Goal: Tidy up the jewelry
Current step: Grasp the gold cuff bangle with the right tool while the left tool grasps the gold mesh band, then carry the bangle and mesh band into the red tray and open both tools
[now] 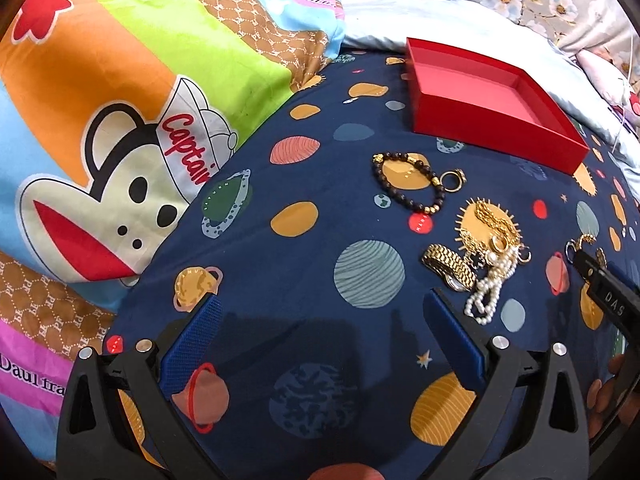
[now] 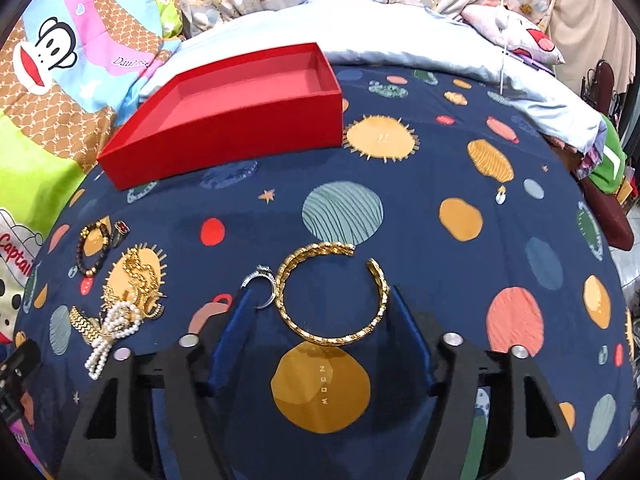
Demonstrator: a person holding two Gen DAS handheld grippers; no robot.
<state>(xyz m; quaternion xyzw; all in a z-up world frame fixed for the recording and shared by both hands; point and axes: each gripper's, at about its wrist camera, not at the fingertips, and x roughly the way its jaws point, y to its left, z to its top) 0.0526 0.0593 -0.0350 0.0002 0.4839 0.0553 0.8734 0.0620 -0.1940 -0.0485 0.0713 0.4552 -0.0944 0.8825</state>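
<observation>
The heap of jewelry (image 1: pixel 486 256) is hard to sort by eye: gold chain links, a ribbed gold watch band (image 1: pixel 448 266) and a looped strand of white pearls (image 2: pixel 110 334) lie tangled, and small rings in it blur together. The other gripper shows only as a black tip at the right edge of the left view, cut off by the frame. The far end of the bed is hidden under a pale blue blanket (image 2: pixel 400 36).

The sheet (image 1: pixel 320 184) is dark blue cloth printed with planets. A dark beaded bracelet (image 1: pixel 408 182) with gold beads lies apart from the heap, a ring (image 1: pixel 453 180) touching it.

The red box (image 2: pixel 224 120) is shallow, square, of matt card, and holds nothing; it sits beyond the jewelry.

The left gripper (image 1: pixel 322 320) has blue ribbed pads spread wide over bare sheet, holding nothing. The right gripper (image 2: pixel 322 312) stands partly open around a twisted gold cuff (image 2: pixel 332 292) that lies flat on the sheet; its right pad looks to touch the cuff, the left is just clear. A silver ring (image 2: pixel 262 288) lies at the left fingertip, beside the cuff
</observation>
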